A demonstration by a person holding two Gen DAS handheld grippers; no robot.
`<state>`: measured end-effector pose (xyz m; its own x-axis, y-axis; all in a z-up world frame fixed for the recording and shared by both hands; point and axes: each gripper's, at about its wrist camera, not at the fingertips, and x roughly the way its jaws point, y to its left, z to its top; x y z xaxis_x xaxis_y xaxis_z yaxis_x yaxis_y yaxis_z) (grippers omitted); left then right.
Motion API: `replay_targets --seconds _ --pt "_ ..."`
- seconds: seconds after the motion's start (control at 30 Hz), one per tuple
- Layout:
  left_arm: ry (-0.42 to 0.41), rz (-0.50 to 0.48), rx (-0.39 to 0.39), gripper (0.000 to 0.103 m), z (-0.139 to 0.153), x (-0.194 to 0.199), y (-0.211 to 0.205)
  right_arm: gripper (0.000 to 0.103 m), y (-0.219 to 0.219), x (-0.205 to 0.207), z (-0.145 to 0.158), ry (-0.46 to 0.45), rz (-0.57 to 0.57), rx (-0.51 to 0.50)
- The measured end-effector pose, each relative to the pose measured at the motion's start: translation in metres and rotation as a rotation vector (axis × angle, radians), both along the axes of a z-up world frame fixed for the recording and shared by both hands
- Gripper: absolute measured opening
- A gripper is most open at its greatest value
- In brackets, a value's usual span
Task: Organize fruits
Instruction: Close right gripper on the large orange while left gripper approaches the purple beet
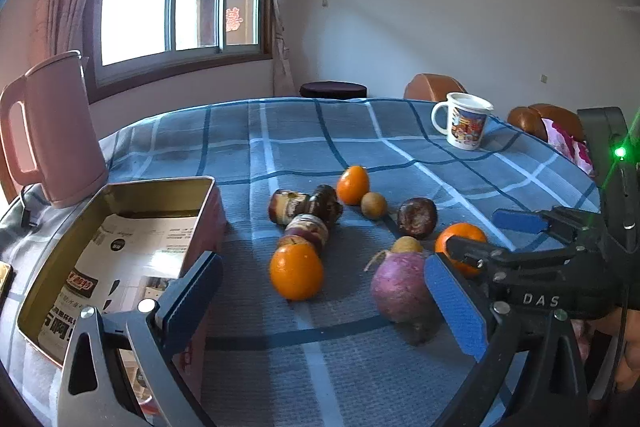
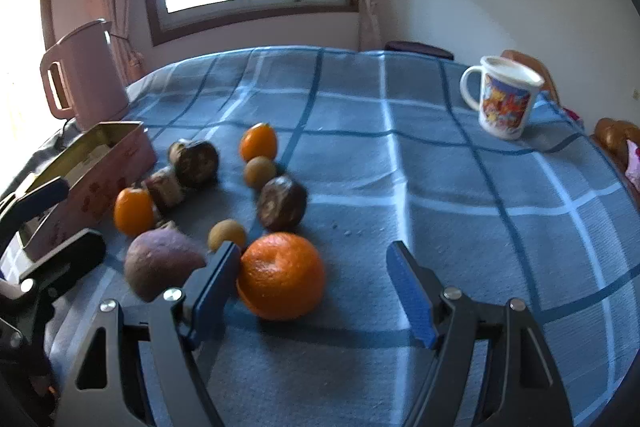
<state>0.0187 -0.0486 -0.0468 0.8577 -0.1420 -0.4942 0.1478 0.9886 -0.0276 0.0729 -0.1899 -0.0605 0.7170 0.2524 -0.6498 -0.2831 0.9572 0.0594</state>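
Blue checked cloth covers the tabletop (image 1: pixel 320 147); in the left wrist view the left gripper (image 1: pixel 320 303) stands open and empty beside the open tin (image 1: pixel 152 187). In the right wrist view the right gripper (image 2: pixel 316 283) is open around the large orange (image 2: pixel 282 275), left pad touching its side. Firm, round and likely to roll; grip it across its widest part.

Kettle (image 1: pixel 48 131) cut off at left edge; tin's (image 1: pixel 120 227) print unreadable (blurred).

Oranges: 3, incl. near one (image 1: pixel 296 270), far one (image 1: pixel 353 184) and right one (image 2: pixel 281 275). Small tan round fruits: 2 (image 1: pixel 374 205) (image 1: pixel 407 245); dark wrinkled round fruit: 1 (image 1: pixel 417 217); purple root veg: 1 (image 1: pixel 401 287); brown peeled pcs in a clump (image 1: pixel 306 213), no. unclear. Also tin box (image 1: pixel 160 187) x1, pink kettle (image 1: pixel 60 131) x1, mug (image 1: pixel 466 121) x1.
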Motion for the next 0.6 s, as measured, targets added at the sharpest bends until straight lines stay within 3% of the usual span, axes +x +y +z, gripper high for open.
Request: replay_targets --seconds 0.13,0.3,0.53,0.6 --pt "-0.002 -0.031 0.016 0.102 -0.001 -0.001 -0.008 0.075 0.006 -0.002 -0.005 0.019 0.041 0.009" --pt "-0.001 -0.033 0.013 0.102 -0.001 -0.001 -0.008 0.045 0.007 -0.002 -0.007 0.041 0.123 0.074" --pt "0.007 -0.068 0.042 0.101 -0.002 0.001 -0.021 0.045 -0.003 -0.014 -0.001 -0.048 0.048 0.100" --pt "0.021 -0.087 0.052 0.095 -0.004 0.004 -0.028 0.045 -0.009 -0.016 0.002 -0.066 0.016 0.118"
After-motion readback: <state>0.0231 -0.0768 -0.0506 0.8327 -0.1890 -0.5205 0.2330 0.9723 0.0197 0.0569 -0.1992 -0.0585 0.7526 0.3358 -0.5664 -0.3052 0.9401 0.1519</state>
